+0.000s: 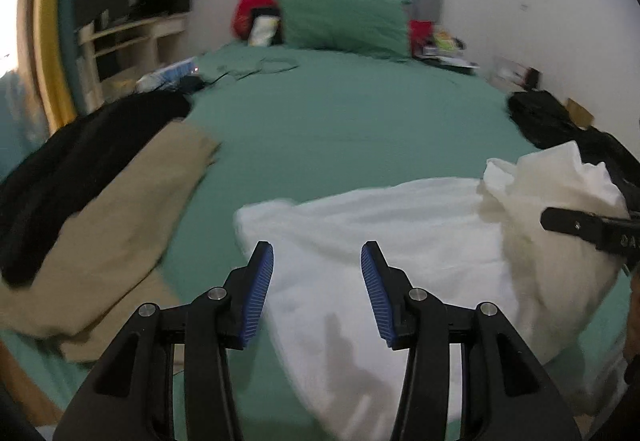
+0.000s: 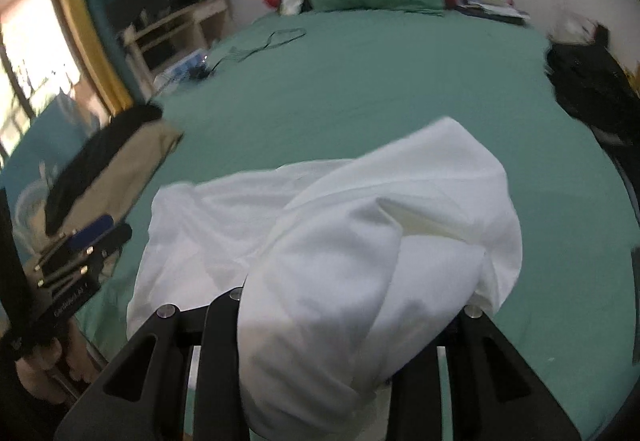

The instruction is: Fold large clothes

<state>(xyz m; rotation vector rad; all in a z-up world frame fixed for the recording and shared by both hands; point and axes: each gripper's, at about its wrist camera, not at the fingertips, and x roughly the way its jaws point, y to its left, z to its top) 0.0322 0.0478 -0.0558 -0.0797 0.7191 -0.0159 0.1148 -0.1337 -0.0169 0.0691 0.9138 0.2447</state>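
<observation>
A large white garment point(image 1: 400, 241) lies on the green bed sheet point(image 1: 340, 129) near the bed's front edge. My left gripper point(image 1: 317, 269) is open and empty, hovering just above the garment's left part. My right gripper point(image 2: 352, 305) is shut on a bunch of the white garment point(image 2: 360, 241), which drapes over and hides its fingers. In the left wrist view the right gripper point(image 1: 592, 229) shows at the right edge, with the cloth lifted there. In the right wrist view the left gripper point(image 2: 96, 237) shows at the left.
Folded tan point(image 1: 120, 225) and black point(image 1: 72, 169) clothes lie at the bed's left side. A black pile point(image 1: 560, 125) lies at the right edge. Green point(image 1: 344, 21) and red pillows sit at the headboard. A shelf point(image 1: 132, 37) stands at left.
</observation>
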